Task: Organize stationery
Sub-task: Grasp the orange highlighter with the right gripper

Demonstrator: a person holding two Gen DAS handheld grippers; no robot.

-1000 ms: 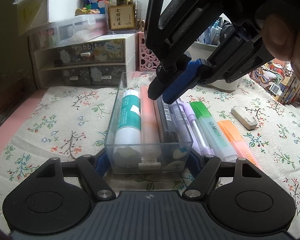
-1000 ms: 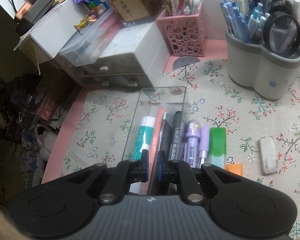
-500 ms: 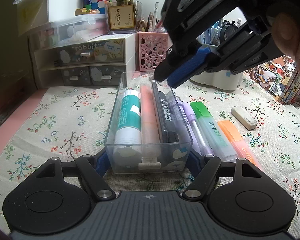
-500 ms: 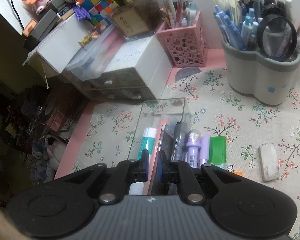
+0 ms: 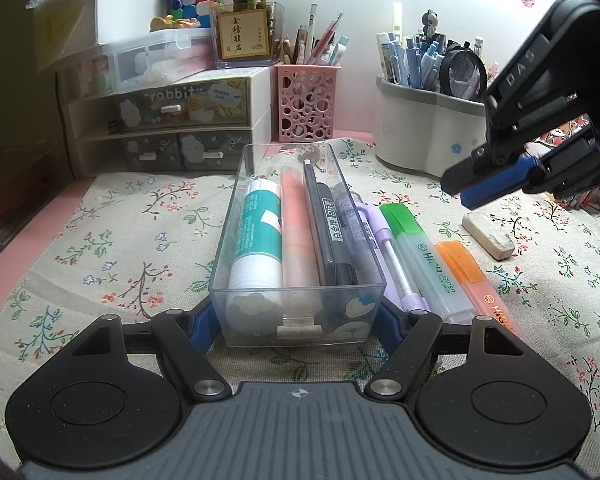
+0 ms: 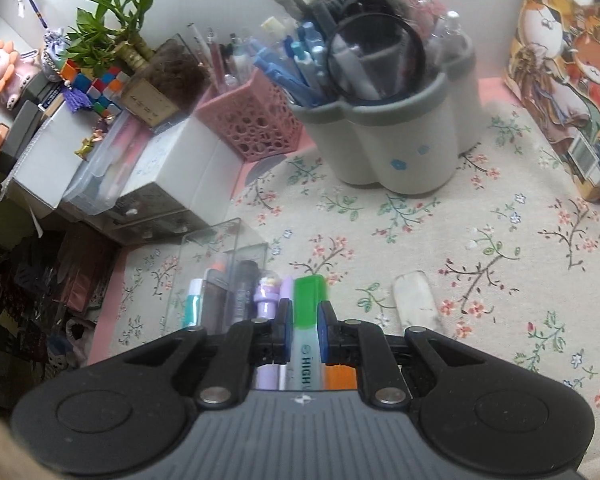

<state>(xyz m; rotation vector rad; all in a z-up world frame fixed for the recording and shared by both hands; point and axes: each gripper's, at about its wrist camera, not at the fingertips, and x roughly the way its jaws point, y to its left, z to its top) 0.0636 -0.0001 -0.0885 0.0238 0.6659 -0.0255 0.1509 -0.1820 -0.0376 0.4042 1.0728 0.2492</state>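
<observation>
We hold the left tongs (image 5: 298, 320) clamped around the near end of the clear plastic tray (image 5: 236, 216), their blue pads pressed to its two side walls, and the tray sits on the flowered cloth (image 5: 112, 240) that covers the worktop. Inside the tray lie a teal-and-white glue stick (image 5: 258, 236), a pale orange marker (image 5: 298, 236), a thin dark pen (image 5: 318, 224) and a black marker with white lettering (image 5: 332, 232). Just beside the tray's right wall, on the cloth, lie a purple pen (image 5: 392, 252), a green highlighter (image 5: 424, 256) and an orange highlighter (image 5: 476, 284), side by side. A white eraser (image 5: 488, 235) lies further right, apart from them. Our right tongs (image 6: 302, 322) hang above the cloth over the row of loose pens; their jaws have just been opening a little, stand narrowly apart and grasp nothing, and in the right wrist view the green highlighter shows through the gap, lying below them on the cloth. From the left wrist view the right tongs float above the eraser, not touching it. At the back stand a pink perforated pen cup (image 5: 306, 100), a grey-rimmed pen holder (image 5: 428, 120) crowded with pens, and a small drawer unit (image 5: 168, 128).
</observation>
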